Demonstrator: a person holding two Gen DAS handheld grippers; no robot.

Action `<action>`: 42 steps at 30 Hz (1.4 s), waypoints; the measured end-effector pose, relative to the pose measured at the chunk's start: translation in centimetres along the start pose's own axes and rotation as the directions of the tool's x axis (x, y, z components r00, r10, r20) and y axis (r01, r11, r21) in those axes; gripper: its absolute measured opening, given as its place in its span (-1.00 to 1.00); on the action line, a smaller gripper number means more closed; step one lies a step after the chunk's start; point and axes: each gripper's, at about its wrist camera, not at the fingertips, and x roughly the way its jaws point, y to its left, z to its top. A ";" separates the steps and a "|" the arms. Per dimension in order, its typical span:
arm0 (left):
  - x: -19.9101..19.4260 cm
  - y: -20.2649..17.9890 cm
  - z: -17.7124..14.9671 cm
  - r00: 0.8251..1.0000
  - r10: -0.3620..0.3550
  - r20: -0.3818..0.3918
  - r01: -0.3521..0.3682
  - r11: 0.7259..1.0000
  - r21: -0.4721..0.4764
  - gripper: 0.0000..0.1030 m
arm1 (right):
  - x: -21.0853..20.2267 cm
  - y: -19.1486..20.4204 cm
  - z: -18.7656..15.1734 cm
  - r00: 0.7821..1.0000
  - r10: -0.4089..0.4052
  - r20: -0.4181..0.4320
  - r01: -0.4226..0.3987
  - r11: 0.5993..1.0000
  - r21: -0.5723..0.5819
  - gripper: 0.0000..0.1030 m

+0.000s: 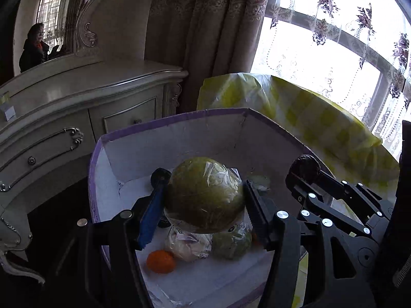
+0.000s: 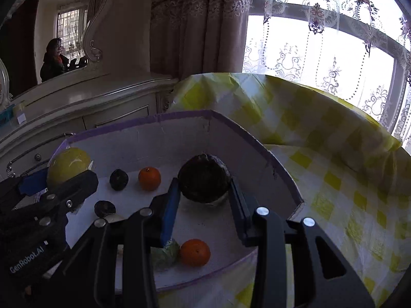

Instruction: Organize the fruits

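The left claw [image 1: 204, 200] is clamped on a plastic-wrapped green pomelo [image 1: 204, 195], held above the floor of the white box [image 2: 179, 133]. The right claw [image 2: 204, 192] grips a dark round fruit [image 2: 204, 181] near the box's far right wall. Two oranges [image 2: 149, 178] lie inside the box, one toward its far wall and one at its near edge.

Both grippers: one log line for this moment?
left gripper: shut on wrapped green melon | right gripper: shut on dark fruit | both over box
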 end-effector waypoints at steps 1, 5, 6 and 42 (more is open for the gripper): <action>0.7 0.3 0.1 0.999 -0.008 -0.044 0.008 1.000 0.001 0.12 | 0.7 0.1 0.1 0.999 0.010 -0.042 -0.010 1.000 -0.001 -0.25; 3.1 1.5 0.9 0.980 -0.024 -0.199 0.026 1.000 0.010 0.12 | 2.7 0.8 0.2 0.983 0.046 -0.180 -0.049 0.999 -0.016 -0.25; 3.5 1.7 1.0 0.977 -0.020 -0.212 0.024 1.000 0.016 0.12 | 2.9 1.0 0.1 0.979 0.046 -0.201 -0.052 0.998 -0.025 -0.25; 1.3 5.3 4.4 0.967 0.168 -0.192 -0.147 0.982 0.118 0.78 | 2.1 2.7 0.6 0.912 -0.018 -0.409 0.038 0.998 0.040 0.96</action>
